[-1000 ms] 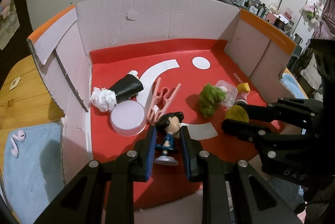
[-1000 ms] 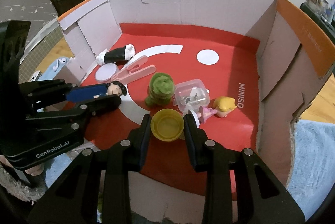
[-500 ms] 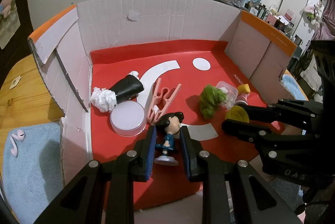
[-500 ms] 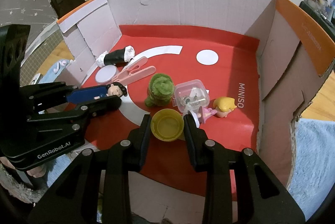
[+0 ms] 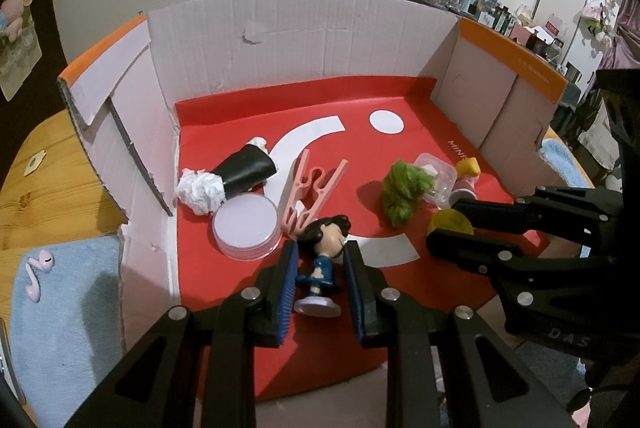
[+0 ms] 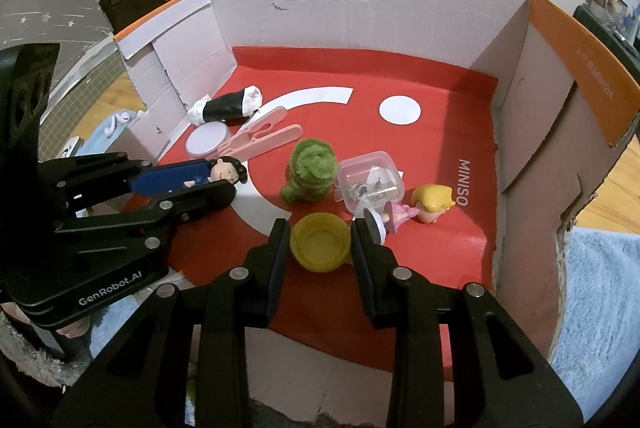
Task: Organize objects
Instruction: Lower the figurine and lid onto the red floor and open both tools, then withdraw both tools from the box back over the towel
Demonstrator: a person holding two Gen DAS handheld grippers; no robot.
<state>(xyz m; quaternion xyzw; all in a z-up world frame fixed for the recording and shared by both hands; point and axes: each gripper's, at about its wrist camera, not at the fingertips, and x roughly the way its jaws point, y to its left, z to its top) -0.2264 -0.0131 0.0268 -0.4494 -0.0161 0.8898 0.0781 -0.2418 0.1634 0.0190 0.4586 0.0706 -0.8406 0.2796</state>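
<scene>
My left gripper (image 5: 320,254) is shut on a small black-haired figurine in blue (image 5: 323,260), held over the front of the red floor of a cardboard box (image 5: 304,36). It also shows in the right wrist view (image 6: 224,172). My right gripper (image 6: 320,228) is shut on a yellow cup (image 6: 320,246), seen in the left wrist view too (image 5: 450,222). On the box floor lie a pink clothes peg (image 5: 310,186), a round white lid (image 5: 246,226), a black roll with white paper (image 5: 236,178), a green fuzzy lump (image 6: 310,164), a clear plastic case (image 6: 370,180) and a blonde doll (image 6: 424,206).
The box walls rise on the left, back and right (image 6: 556,108). A light blue towel (image 5: 60,308) with pink earbuds (image 5: 38,268) lies left of the box on a wooden table (image 5: 36,172). Another blue towel (image 6: 592,308) lies to the right.
</scene>
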